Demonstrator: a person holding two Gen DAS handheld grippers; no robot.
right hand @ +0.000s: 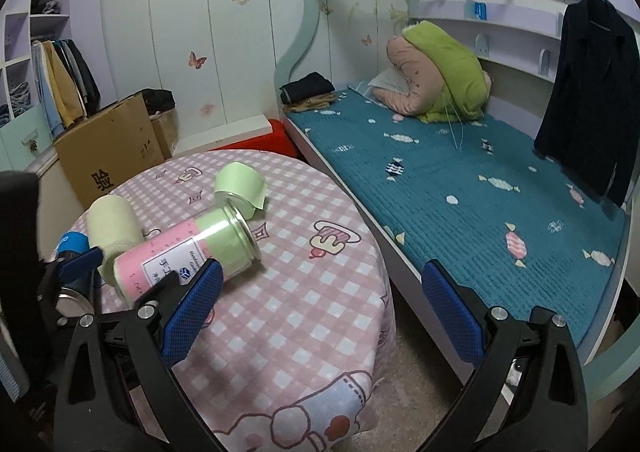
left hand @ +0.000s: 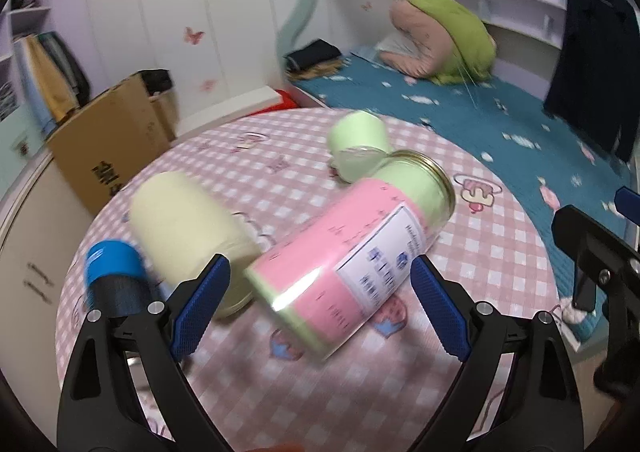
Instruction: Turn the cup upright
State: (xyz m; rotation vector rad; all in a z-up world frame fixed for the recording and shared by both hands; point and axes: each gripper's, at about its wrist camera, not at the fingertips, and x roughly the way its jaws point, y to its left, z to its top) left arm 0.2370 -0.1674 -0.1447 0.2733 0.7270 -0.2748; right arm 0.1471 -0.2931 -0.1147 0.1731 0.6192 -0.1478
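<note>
From my left gripper (left hand: 320,284) I see the jaws spread wide apart, holding nothing. The cup (left hand: 348,248), a pink and green jar with a white label, lies on its side on the checked surface (left hand: 500,252), directly between and just ahead of these jaws. Its long axis runs from about 7 o'clock, where the closed base is, to about 1 o'clock, where the open rim points. A pale yellow cylinder (left hand: 188,228) lies just beside it at 10 o'clock. My right gripper (right hand: 320,316) is also open and empty; there the cup (right hand: 188,252) lies at 10 o'clock, beyond the left finger. I judge the left gripper nearer.
</note>
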